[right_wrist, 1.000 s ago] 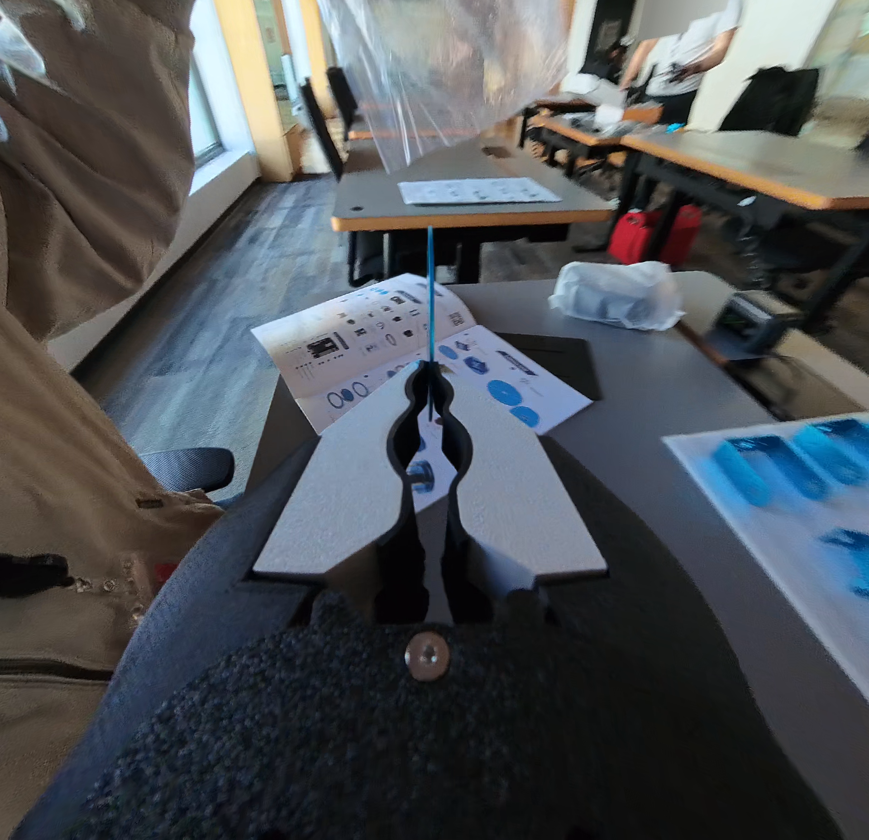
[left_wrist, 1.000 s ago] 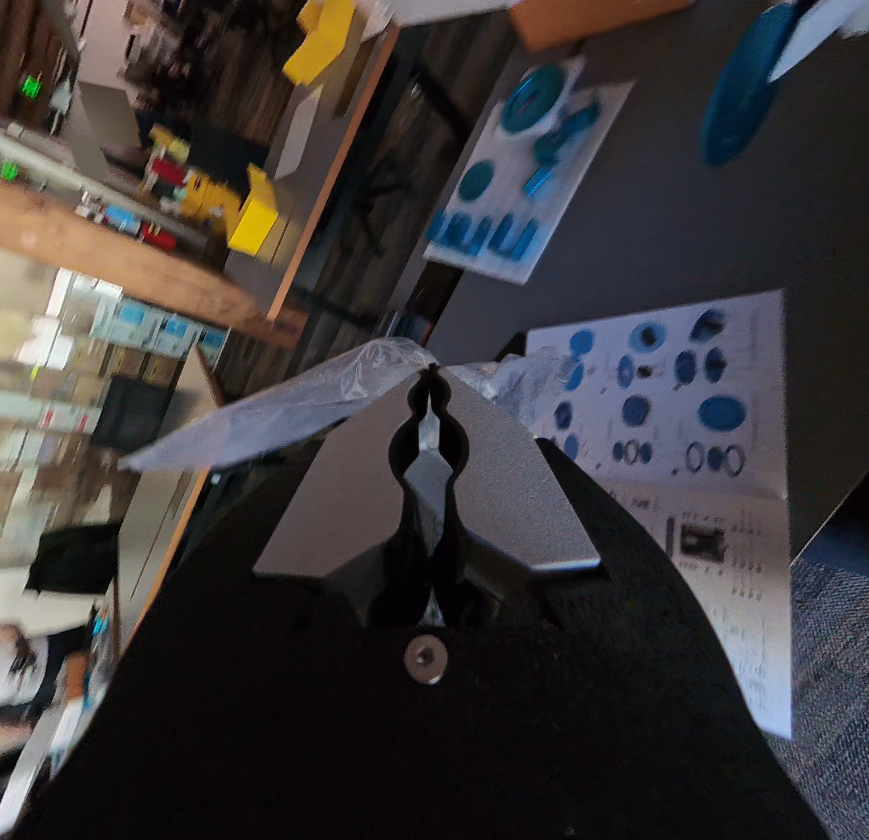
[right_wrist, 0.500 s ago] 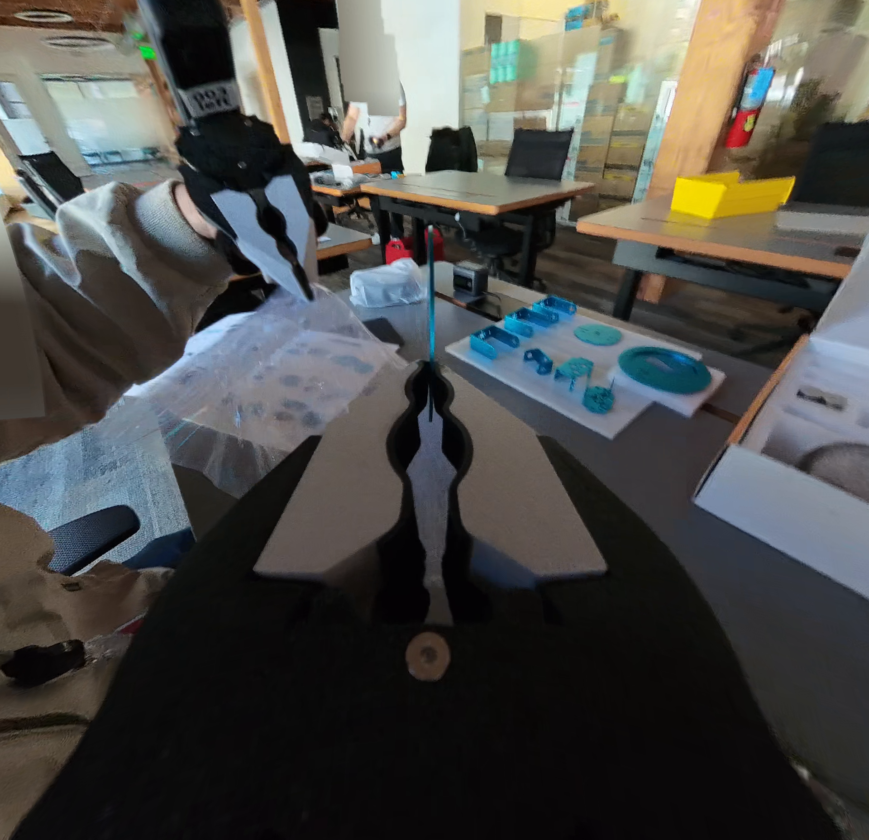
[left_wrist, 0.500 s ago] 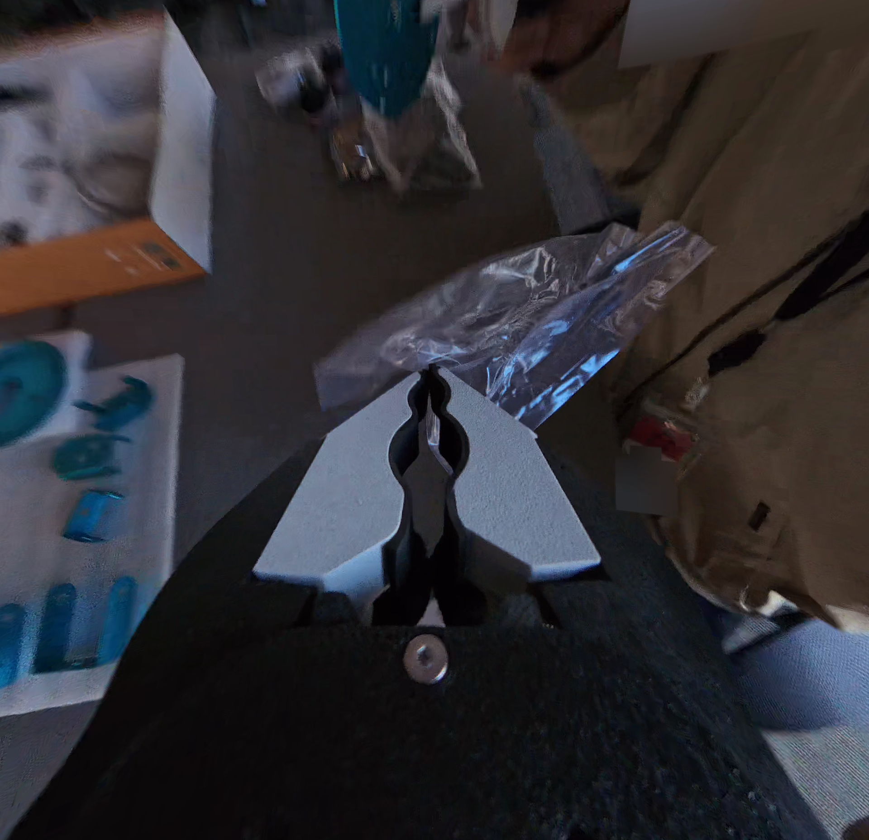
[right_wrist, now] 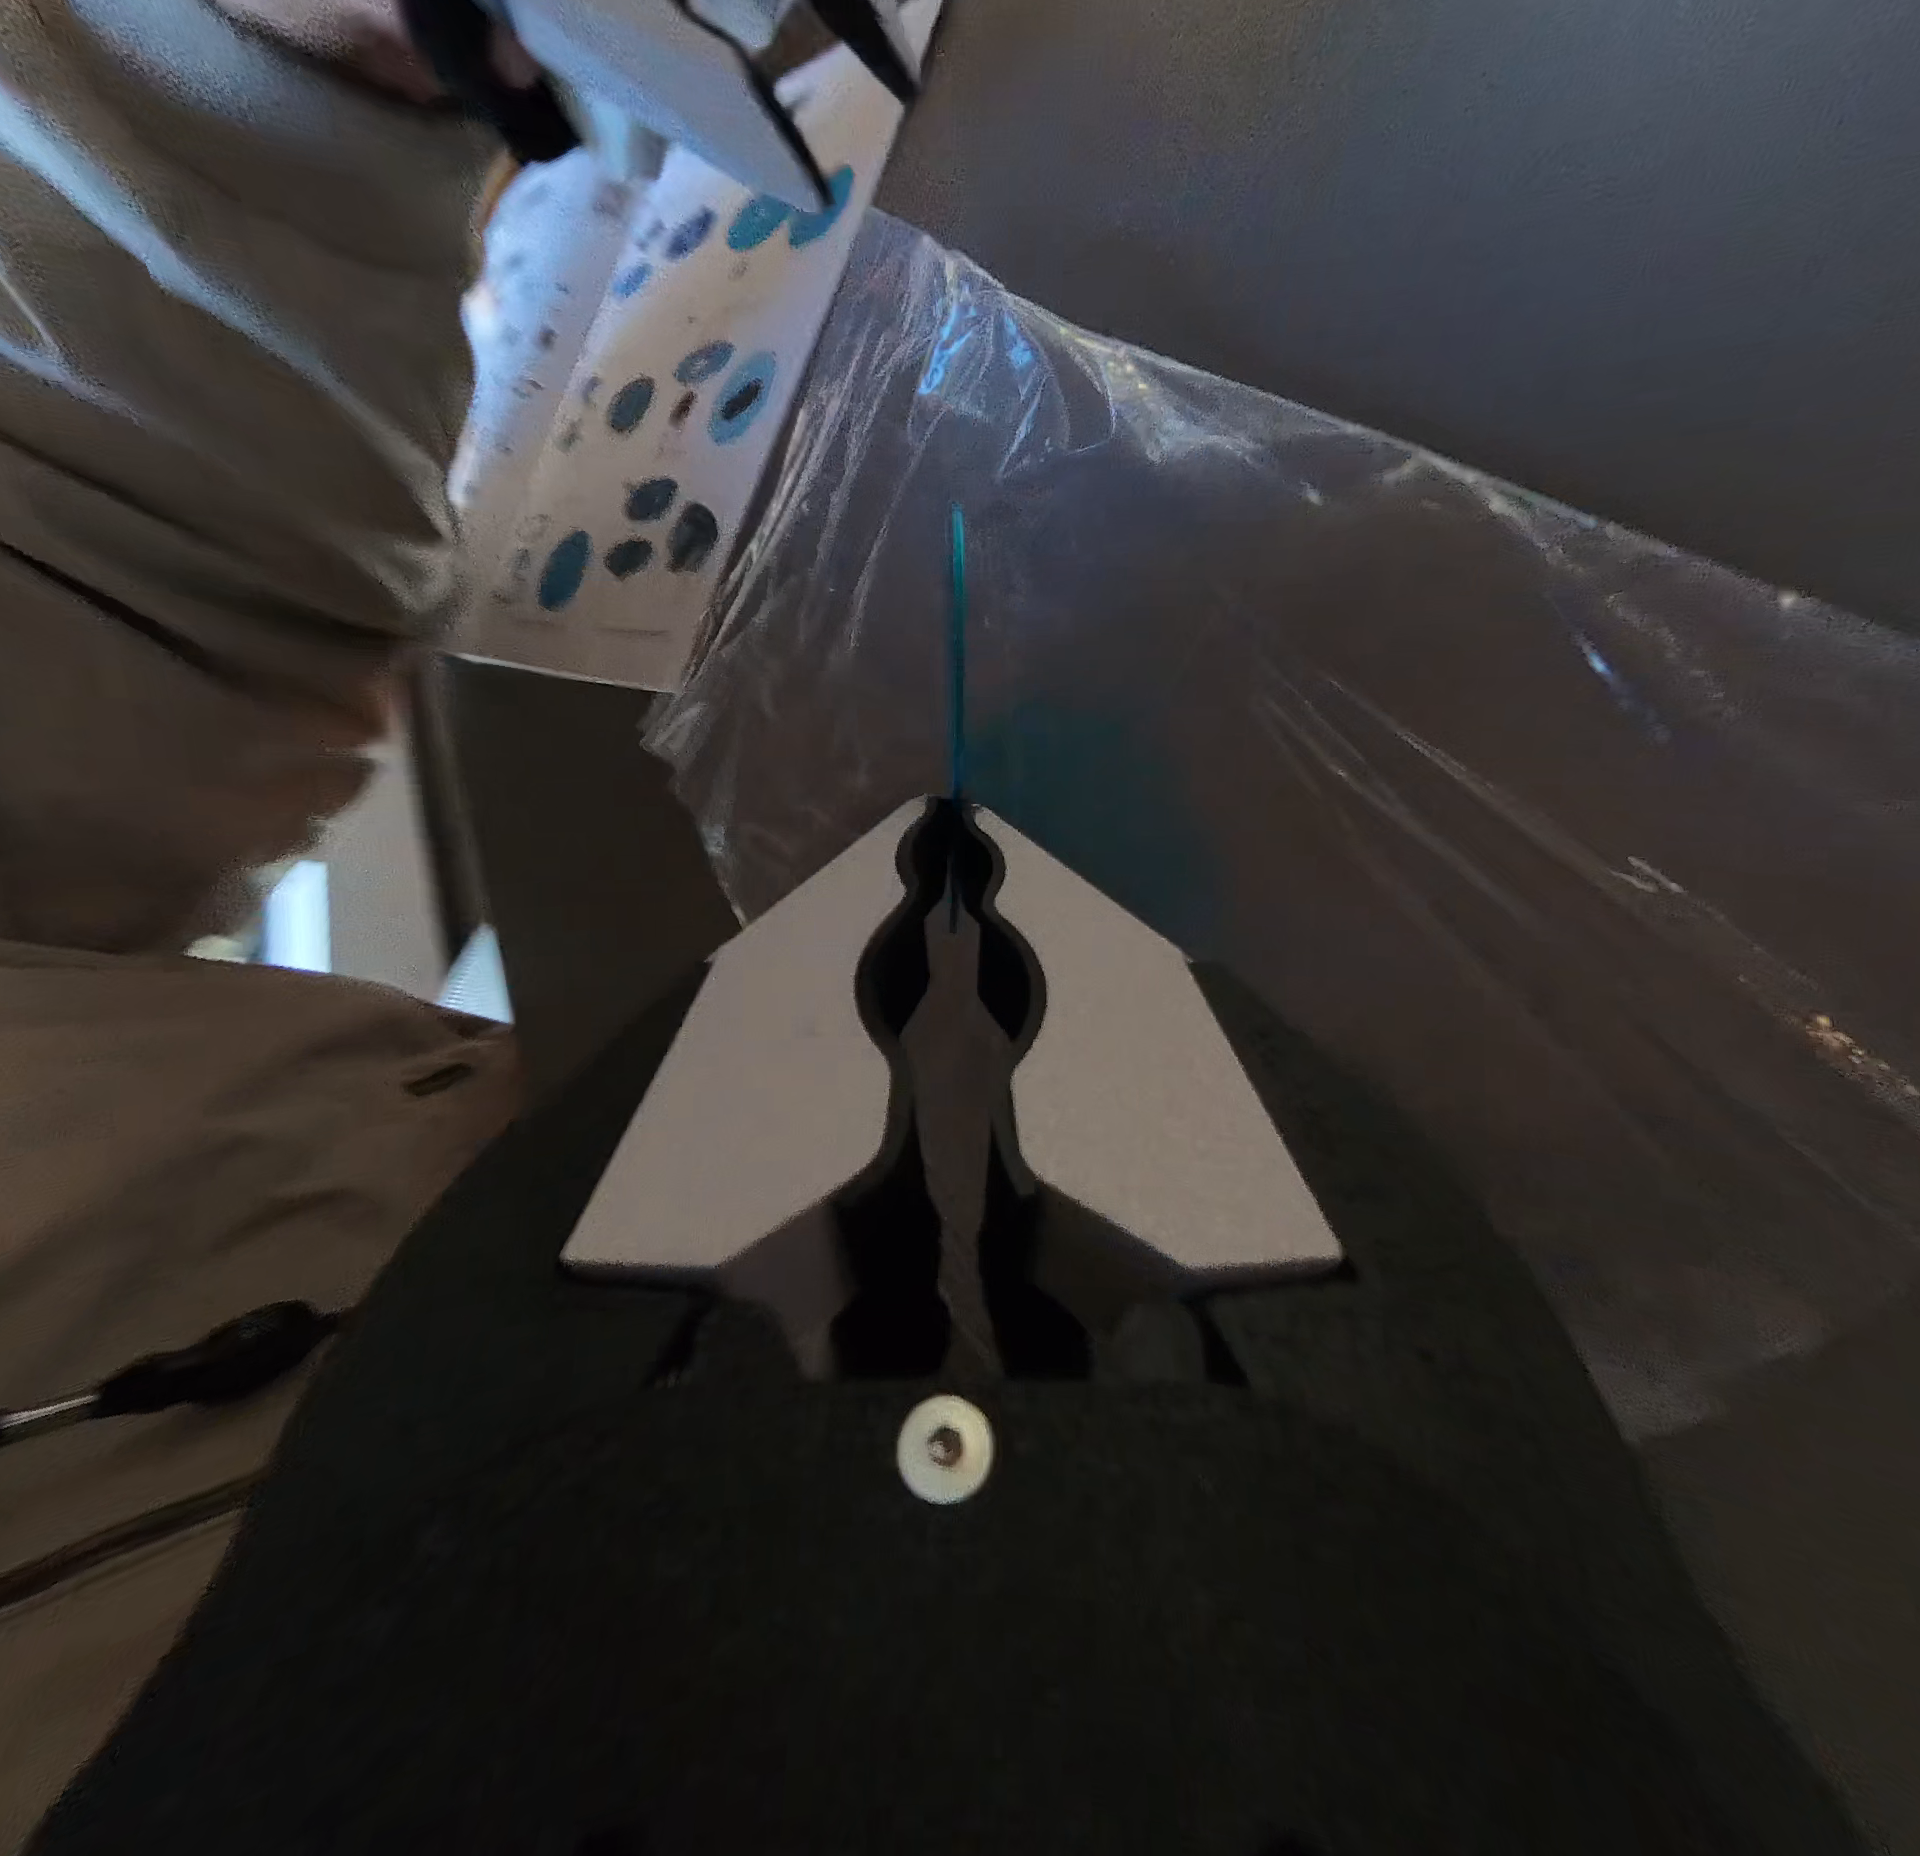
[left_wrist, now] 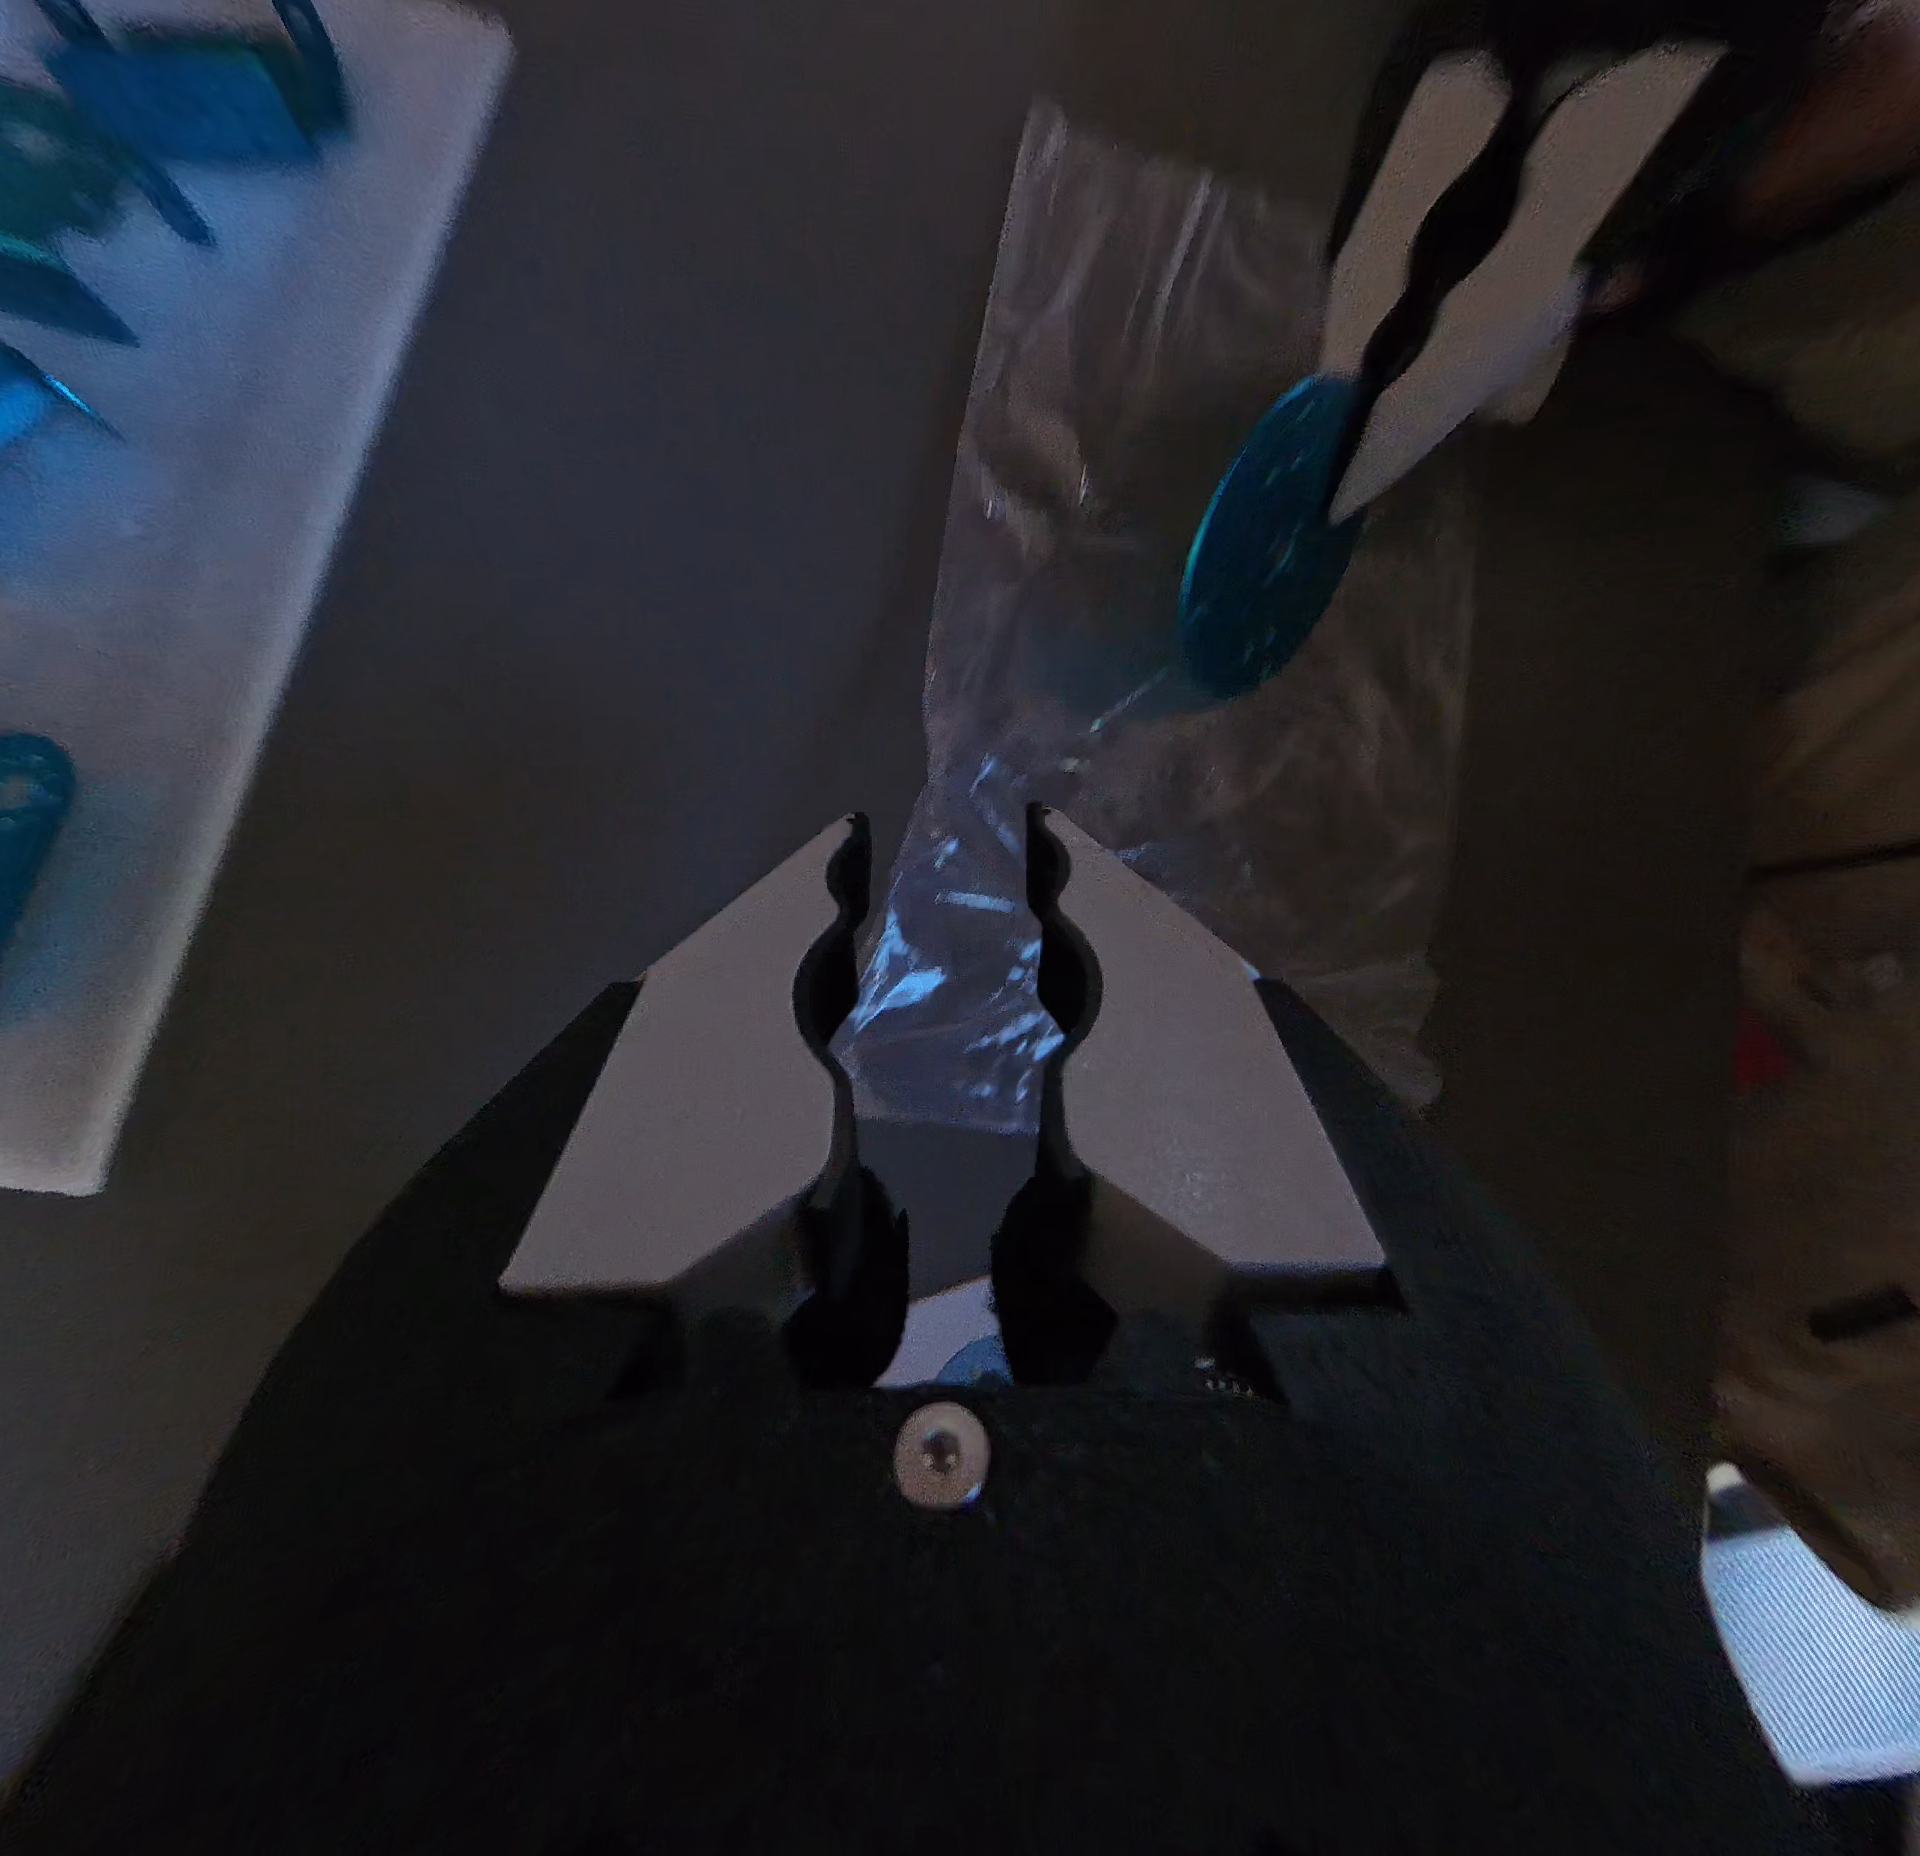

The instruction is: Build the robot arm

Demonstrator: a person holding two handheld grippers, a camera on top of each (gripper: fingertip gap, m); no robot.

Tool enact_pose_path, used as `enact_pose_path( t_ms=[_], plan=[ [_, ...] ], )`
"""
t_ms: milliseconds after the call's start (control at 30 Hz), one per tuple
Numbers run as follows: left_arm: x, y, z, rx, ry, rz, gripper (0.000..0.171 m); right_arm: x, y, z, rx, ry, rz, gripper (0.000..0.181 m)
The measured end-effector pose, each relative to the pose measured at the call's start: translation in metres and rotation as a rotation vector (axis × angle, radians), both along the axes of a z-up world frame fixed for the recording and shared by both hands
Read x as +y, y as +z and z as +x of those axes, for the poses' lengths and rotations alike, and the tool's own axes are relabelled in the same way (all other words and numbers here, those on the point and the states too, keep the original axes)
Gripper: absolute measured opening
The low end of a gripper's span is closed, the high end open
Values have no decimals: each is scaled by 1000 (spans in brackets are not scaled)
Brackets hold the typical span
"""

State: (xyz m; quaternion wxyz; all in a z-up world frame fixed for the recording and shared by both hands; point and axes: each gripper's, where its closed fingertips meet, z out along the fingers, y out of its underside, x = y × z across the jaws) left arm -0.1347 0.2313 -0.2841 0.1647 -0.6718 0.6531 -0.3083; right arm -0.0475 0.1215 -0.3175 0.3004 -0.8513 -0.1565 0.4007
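**Where the teal disc shows its face**

While the right wrist view shows only a thin teal edge pinched between the pressed-together tips of the right gripper [right_wrist: 951, 804], the left wrist view shows it as a flat round teal metal disc [left_wrist: 1262, 549]. Spread apart, the left gripper [left_wrist: 943, 819] holds nothing, above the crumpled clear plastic bag [left_wrist: 1122, 456] on the dark grey table [left_wrist: 675, 352]. Farther off lie a white tray of blue parts [left_wrist: 208, 518] and a white printed sheet [right_wrist: 623, 456]; a tan sleeve [right_wrist: 208, 456] blocks the left side of the right wrist view.
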Motion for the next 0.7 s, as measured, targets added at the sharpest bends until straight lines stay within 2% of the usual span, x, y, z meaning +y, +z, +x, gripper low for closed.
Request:
enact_pose_path(
  t_ms=[67,100,133,200,267,333,433,533,567,700],
  plan=[
    [-13,18,8,-112,28,55,27,5,-3,-4,104,5,-75,0],
    [-26,19,13,-142,27,66,13,6,-4,-6,142,11,-111,0],
    [-43,11,17,-134,10,63,0,10,-6,-5,167,7,-136,0],
    [-72,-18,19,-50,-44,62,0,17,-8,-2,203,-12,-166,0],
    [-83,-39,17,-2,-55,73,0,25,-12,5,213,-32,-194,1],
    [-78,-48,15,24,-28,81,0,31,-15,15,212,-38,-224,3],
    [-52,-61,6,85,43,141,0,44,-18,43,169,-54,-246,6],
    [-40,-62,1,77,86,113,0,55,-18,64,161,-73,-251,6],
    [-41,-62,1,74,85,109,0,55,-15,64,182,-66,-253,4],
    [-47,-61,4,67,71,127,0,46,29,39,372,35,-212,0]
  ],
)
